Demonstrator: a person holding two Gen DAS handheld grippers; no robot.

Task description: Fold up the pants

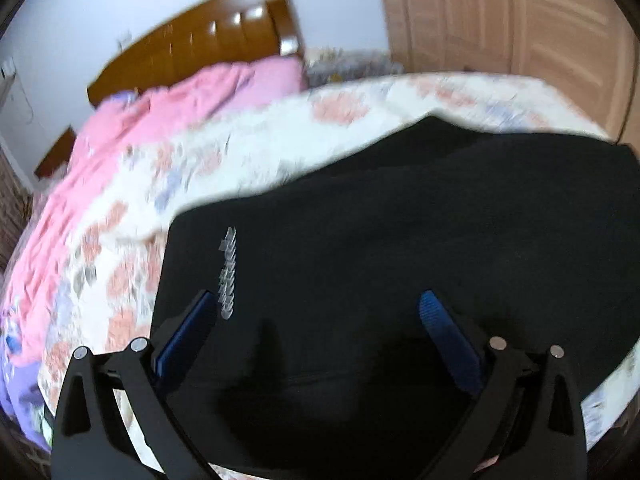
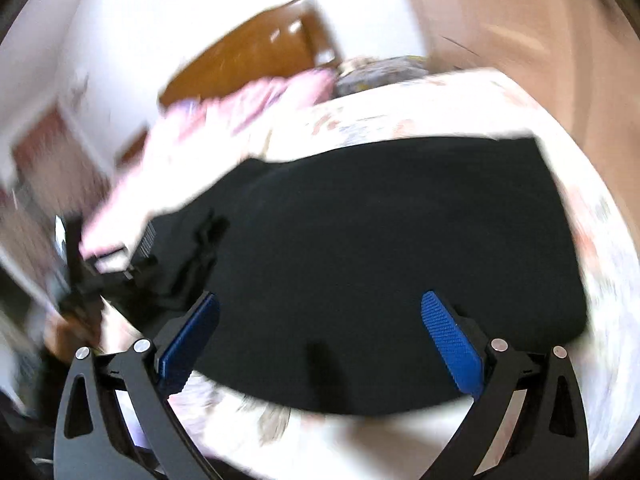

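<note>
Black pants lie flat on a floral bedspread, with a pale printed logo near their left edge. My left gripper is open above the pants' near part, blue pads spread wide and holding nothing. In the right wrist view the same pants form a wide dark patch on the bed. My right gripper is open above their near edge and empty. The left gripper shows blurred at the pants' left end.
A pink quilt lies bunched along the bed's far left side below a brown wooden headboard. A beige wardrobe stands at the back right. The bedspread's near edge runs below the right gripper. Both views are motion-blurred.
</note>
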